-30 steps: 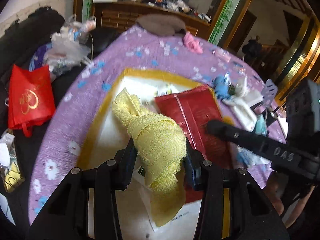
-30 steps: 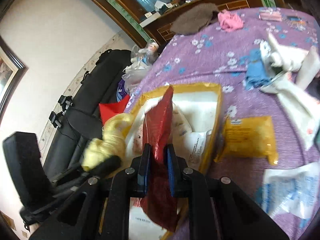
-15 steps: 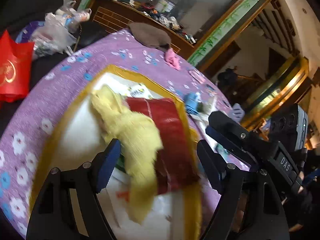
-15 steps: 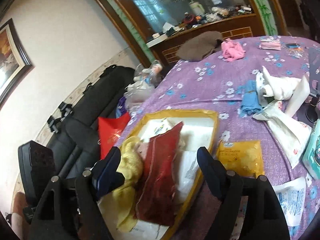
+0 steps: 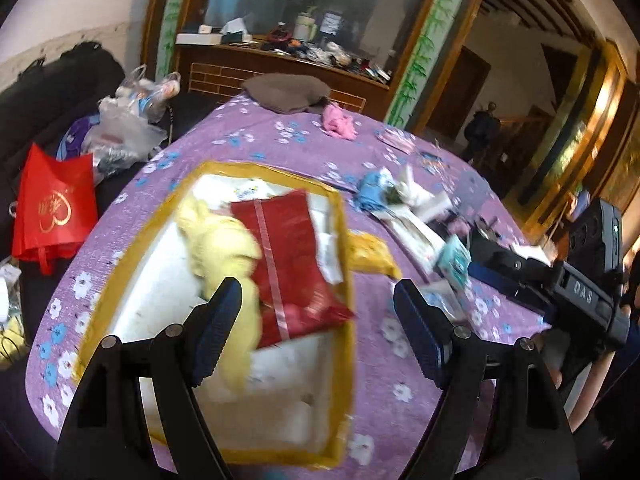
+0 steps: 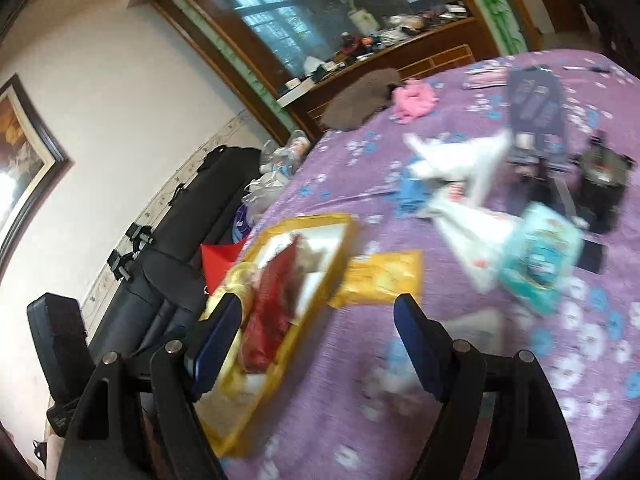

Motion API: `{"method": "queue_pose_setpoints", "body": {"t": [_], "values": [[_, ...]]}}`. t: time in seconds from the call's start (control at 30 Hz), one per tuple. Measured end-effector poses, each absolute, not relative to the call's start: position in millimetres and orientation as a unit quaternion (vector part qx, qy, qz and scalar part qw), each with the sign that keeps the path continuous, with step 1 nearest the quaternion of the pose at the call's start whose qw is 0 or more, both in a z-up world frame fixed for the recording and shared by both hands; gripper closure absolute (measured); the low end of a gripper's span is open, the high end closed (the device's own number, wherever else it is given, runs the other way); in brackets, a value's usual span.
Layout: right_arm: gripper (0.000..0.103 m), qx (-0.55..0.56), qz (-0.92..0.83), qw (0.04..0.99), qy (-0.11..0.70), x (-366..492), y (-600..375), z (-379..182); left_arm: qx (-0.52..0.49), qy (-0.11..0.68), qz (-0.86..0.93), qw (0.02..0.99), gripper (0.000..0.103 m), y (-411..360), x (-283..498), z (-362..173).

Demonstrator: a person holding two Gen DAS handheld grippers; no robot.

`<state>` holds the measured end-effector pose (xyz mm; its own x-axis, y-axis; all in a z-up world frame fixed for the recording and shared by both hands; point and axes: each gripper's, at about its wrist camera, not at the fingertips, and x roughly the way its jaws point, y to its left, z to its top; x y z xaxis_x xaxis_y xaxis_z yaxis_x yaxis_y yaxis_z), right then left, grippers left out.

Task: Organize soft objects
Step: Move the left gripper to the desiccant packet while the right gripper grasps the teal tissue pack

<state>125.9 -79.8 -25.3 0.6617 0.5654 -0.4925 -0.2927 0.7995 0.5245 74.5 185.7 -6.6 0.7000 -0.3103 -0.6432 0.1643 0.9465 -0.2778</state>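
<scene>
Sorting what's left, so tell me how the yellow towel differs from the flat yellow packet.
The yellow towel lies bunched inside the yellow-rimmed box; the yellow packet lies flat on the purple tablecloth just outside its rim. The towel is pale, fuzzy cloth; the packet is deeper yellow, smooth wrapping. Both look soft, and neither is gripped.

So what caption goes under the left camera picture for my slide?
Open left gripper above yellow towel and red pouch in box.

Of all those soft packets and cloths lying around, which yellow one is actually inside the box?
The yellow towel: it lies inside the yellow-rimmed box, beside the red packet. The yellow packet lies outside, on the purple tablecloth against the box's rim.
</scene>
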Motion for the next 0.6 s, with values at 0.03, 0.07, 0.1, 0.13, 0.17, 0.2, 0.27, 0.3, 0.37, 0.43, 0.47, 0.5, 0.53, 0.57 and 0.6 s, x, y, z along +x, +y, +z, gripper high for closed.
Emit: {"method": "queue_pose_setpoints", "body": {"t": [0.03, 0.07, 0.1, 0.13, 0.17, 0.2, 0.27, 0.3, 0.37, 0.43, 0.47, 0.5, 0.53, 0.57, 0.6], "values": [[0.024, 0.205, 0.242, 0.886, 0.337, 124.7, -89.6, -26.3, -0.106, 0.373, -0.138, 0.911, 0.024, 175.1, 73.5, -7.5], [0.024, 0.207, 0.237, 0.885, 0.342, 123.5, -99.4, -28.5, -0.115, 0.383, -0.147, 0.905, 0.024, 168.0, 75.0, -9.4], [0.024, 0.210, 0.228, 0.884, 0.350, 122.5, -109.2, -30.9, -0.130, 0.396, -0.158, 0.895, 0.024, 160.3, 78.1, -12.4], [0.024, 0.211, 0.222, 0.882, 0.357, 121.1, -116.7, -33.4, -0.148, 0.413, -0.170, 0.882, 0.024, 151.2, 82.8, -17.2], [0.024, 0.209, 0.216, 0.883, 0.362, 119.3, -126.0, -35.4, -0.159, 0.425, -0.179, 0.873, 0.024, 143.7, 86.1, -20.4], [0.024, 0.209, 0.203, 0.885, 0.364, 118.4, -134.2, -36.4, -0.168, 0.440, -0.194, 0.860, 0.024, 135.5, 89.9, -24.4], [0.025, 0.221, 0.182, 0.881, 0.376, 120.8, -154.4, -38.8, -0.172, 0.464, -0.214, 0.842, 0.024, 119.3, 102.5, -30.5], [0.025, 0.231, 0.182, 0.877, 0.379, 122.7, -163.4, -39.0, -0.168, 0.469, -0.210, 0.841, 0.024, 115.2, 103.7, -29.3], [0.025, 0.250, 0.164, 0.878, 0.373, 123.4, -182.2, -38.2, -0.154, 0.468, -0.204, 0.846, 0.024, 104.3, 107.1, -26.8], [0.025, 0.254, 0.158, 0.882, 0.365, 119.4, -191.7, -41.2, -0.147, 0.468, -0.197, 0.849, 0.024, 98.1, 104.8, -26.1], [0.025, 0.261, 0.157, 0.880, 0.365, 118.1, -195.7, -44.8, -0.147, 0.468, -0.201, 0.848, 0.024, 95.8, 103.9, -26.3], [0.025, 0.263, 0.160, 0.878, 0.367, 117.5, -195.8, -47.4, -0.144, 0.468, -0.205, 0.848, 0.024, 92.3, 104.1, -27.7], [0.025, 0.258, 0.163, 0.877, 0.372, 119.2, -194.3, -49.6, -0.136, 0.469, -0.205, 0.848, 0.024, 88.3, 105.9, -29.4], [0.025, 0.248, 0.160, 0.878, 0.378, 123.0, -190.7, -50.5, -0.131, 0.470, -0.202, 0.849, 0.024, 86.4, 107.6, -31.5], [0.025, 0.242, 0.160, 0.879, 0.379, 127.4, -188.9, -51.4, -0.126, 0.473, -0.197, 0.849, 0.024, 83.6, 110.7, -34.9]]}}
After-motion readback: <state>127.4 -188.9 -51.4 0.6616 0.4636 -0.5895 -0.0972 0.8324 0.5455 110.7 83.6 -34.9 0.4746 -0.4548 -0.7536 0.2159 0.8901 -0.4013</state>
